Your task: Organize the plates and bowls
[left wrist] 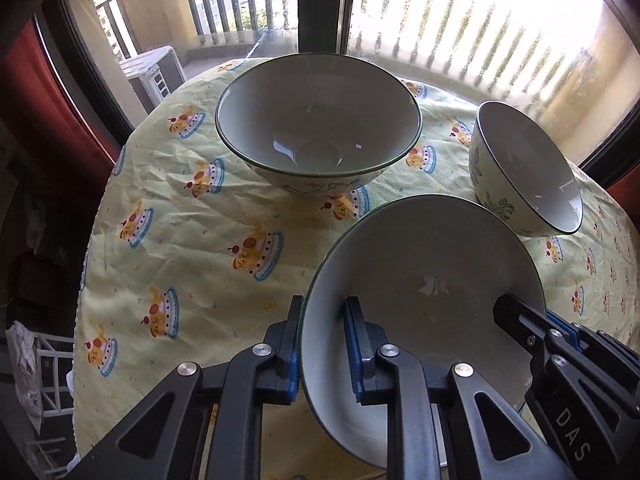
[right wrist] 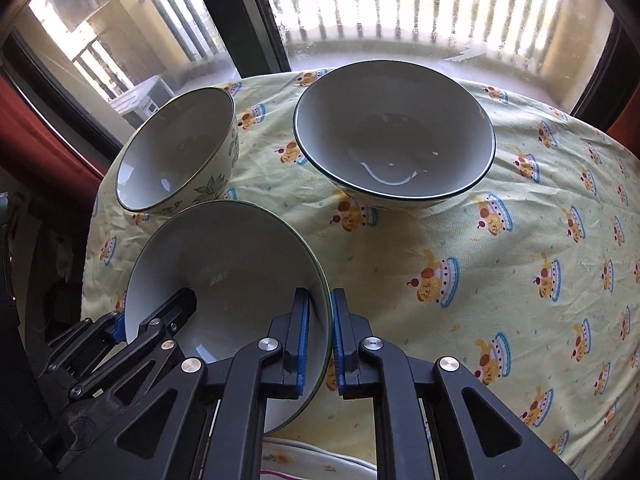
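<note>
Bowls stand on a round table under a pale yellow cloth printed with cartoon cakes [left wrist: 192, 240]. From the left wrist view, the left gripper [left wrist: 322, 344] is clamped narrow on the near-left rim of a shallow white ceramic dish with a dark green rim [left wrist: 420, 280], one blue-padded finger inside and one outside. The right gripper [left wrist: 560, 344] enters at 4 o'clock with a black finger inside the dish's opposite rim. In the right wrist view its two blue pads [right wrist: 320, 340] pinch the dish wall [right wrist: 224, 264] between them, so both tools hold the same dish.

A large white bowl with a green rim and leaf-patterned outside [left wrist: 318, 120] sits at 12 o'clock, apart from the dish, with bare cloth between them. A smaller, deeper leaf-patterned bowl [left wrist: 528, 168] sits at 2 o'clock, just beside the dish's far rim (whether they touch cannot be told). Open cloth runs from 7 to 10 o'clock, up to the table's curved edge.

The dish's near rim is cut off behind the gripper bodies, and whether its base rests on the cloth cannot be told. Beyond the table's far edge is a glass door with a dark frame [left wrist: 324, 4] and a bright, washed-out balcony railing [left wrist: 460, 28].
</note>
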Action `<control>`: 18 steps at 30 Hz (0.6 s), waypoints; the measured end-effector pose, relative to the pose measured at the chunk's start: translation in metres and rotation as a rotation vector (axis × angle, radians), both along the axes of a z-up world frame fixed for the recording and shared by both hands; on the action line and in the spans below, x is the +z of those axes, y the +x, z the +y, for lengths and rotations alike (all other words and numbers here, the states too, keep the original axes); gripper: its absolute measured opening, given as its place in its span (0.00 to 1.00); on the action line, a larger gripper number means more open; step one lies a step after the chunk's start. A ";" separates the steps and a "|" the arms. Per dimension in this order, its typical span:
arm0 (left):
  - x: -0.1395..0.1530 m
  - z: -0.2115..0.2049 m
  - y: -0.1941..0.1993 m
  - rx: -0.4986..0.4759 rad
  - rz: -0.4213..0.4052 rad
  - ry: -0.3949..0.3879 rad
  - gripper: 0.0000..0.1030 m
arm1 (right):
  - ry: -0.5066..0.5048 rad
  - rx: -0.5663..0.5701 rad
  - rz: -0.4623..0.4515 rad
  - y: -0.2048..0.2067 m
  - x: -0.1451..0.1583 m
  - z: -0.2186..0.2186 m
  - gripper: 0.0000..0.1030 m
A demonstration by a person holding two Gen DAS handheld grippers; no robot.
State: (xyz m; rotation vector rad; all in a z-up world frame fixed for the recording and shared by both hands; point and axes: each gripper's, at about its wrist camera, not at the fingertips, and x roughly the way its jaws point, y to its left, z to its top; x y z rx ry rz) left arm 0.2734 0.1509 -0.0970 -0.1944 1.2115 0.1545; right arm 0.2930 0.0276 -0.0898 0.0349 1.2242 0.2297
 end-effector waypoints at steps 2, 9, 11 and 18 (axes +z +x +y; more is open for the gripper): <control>0.002 0.000 -0.002 0.000 0.007 -0.010 0.16 | 0.004 -0.012 0.009 0.000 0.002 0.000 0.12; 0.020 -0.014 -0.016 -0.051 -0.022 -0.018 0.16 | -0.018 -0.024 -0.026 -0.015 0.020 -0.009 0.12; 0.028 -0.020 -0.022 -0.072 -0.041 -0.029 0.16 | -0.025 -0.039 -0.048 -0.022 0.029 -0.014 0.12; 0.052 -0.047 -0.050 -0.178 -0.129 -0.009 0.16 | -0.045 -0.108 -0.095 -0.056 0.054 -0.039 0.12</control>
